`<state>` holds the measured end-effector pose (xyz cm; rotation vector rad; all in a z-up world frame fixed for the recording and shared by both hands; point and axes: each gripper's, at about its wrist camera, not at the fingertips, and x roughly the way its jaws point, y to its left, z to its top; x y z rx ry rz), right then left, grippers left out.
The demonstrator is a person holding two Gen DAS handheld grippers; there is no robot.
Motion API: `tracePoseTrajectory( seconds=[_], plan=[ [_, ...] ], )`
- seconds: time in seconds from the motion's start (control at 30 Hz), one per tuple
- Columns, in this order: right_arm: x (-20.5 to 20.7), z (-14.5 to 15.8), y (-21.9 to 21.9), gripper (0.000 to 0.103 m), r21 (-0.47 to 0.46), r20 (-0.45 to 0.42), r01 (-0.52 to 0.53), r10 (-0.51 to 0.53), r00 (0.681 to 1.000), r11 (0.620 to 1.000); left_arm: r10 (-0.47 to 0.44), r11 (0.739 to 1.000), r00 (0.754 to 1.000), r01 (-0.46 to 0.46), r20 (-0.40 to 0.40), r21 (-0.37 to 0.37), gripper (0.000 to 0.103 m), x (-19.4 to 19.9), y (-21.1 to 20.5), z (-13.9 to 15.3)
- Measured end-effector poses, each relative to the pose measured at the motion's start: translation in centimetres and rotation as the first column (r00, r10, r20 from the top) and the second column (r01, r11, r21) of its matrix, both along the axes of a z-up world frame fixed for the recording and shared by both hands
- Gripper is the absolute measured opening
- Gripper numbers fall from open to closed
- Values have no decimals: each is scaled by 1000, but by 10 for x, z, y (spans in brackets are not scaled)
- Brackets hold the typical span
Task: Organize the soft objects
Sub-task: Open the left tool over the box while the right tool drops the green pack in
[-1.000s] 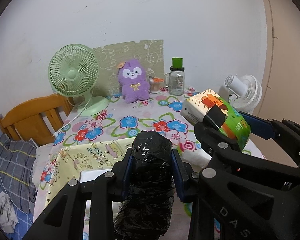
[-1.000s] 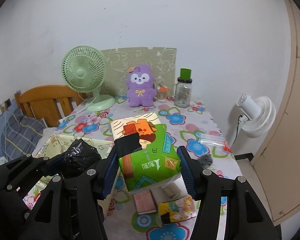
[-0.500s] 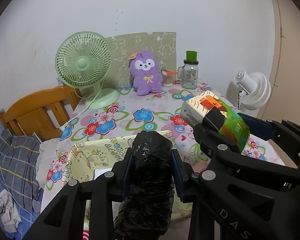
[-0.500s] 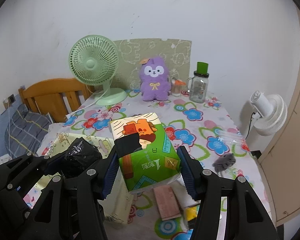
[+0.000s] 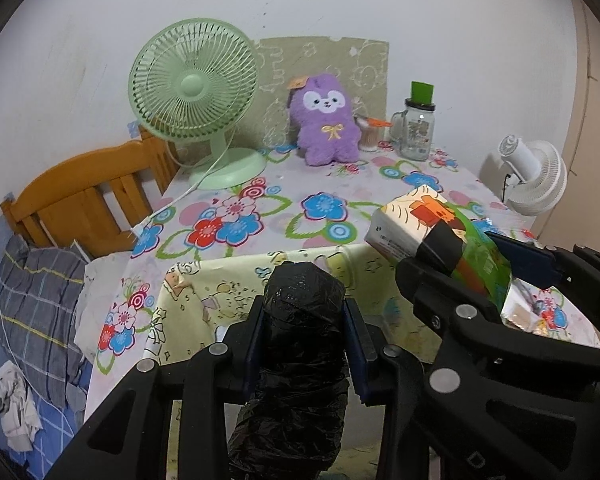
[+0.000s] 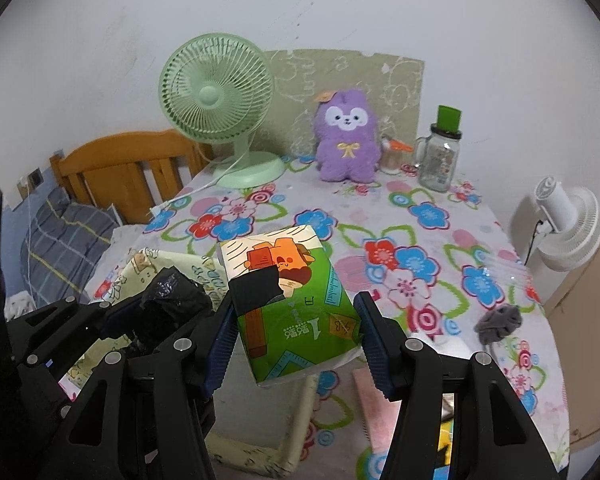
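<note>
— While both hands hang over the near edge of the flowered table (image 6: 440, 216), what's each one carrying?

— The left gripper (image 5: 304, 344) is pinched narrow around a roll of black plastic bags (image 5: 300, 344), its blue pads pressed on both sides. The right gripper (image 6: 296, 320) stands wider, clamped on a green and white tissue pack (image 6: 296, 292) that tilts toward the table's far end.

— Where do they sit against each other?

— In the right wrist view the black roll is at nine o'clock of the pack, just beside it. Under both lies a pale yellow cartoon-print box (image 5: 220, 300).

— And the other soft things?

— A purple plush toy (image 6: 346, 136) stands at twelve o'clock by the wall, a green fan (image 6: 216, 96) at its nine, a glass jar (image 6: 440, 156) at its three. A grey scrunchie (image 6: 498, 318) lies at three o'clock of the pack, well apart.
</note>
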<state>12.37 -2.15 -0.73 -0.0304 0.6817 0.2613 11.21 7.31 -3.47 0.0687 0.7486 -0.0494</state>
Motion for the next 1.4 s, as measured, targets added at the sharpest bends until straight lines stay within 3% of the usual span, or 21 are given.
tracePoseTrajectory(
  seconds=[0.6,0.77,0.83,1.4],
  plan=[
    [29,-27,30,64,-48,-59,-33,31,998,998,38,999,991,-43,-131,-33,42,26,23,-34],
    [31,-29,27,80,-36,-66,-29,27,997,999,42,999,995,-45,-87,-24,77,18,21,-27],
    [29,-28,26,83,-32,-54,-28,26,998,999,48,999,996,-50,-79,-18,83,16,21,-25],
    [-1,-9,4,94,-29,24,-2,2,1000,1000,45,999,999,-44,-21,3,95,-11,0,-6]
  ],
)
